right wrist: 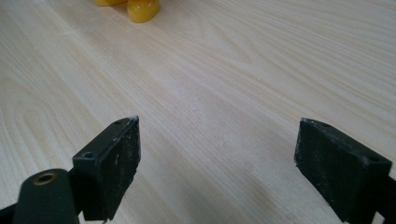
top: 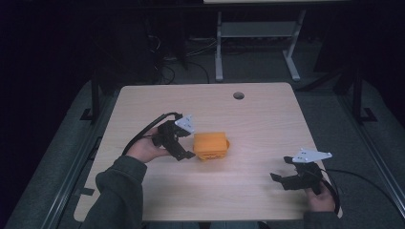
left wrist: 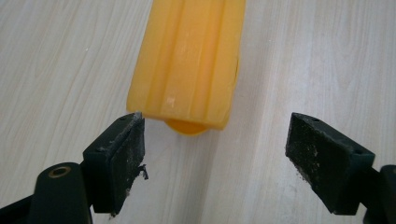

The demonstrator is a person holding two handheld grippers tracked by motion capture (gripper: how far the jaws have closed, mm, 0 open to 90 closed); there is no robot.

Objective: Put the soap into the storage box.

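Left tool [left wrist: 215,140] agape beside orange block [left wrist: 189,60], far end cropped.

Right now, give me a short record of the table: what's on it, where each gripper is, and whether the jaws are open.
surface: light wooden table
object: orange plastic block, lying near the middle of the table
left gripper: right beside the block's left end, jaws open, nothing held
right gripper: near the table's front right, well away from the block, jaws open, nothing held
contact: cannot tell if the left gripper touches the block
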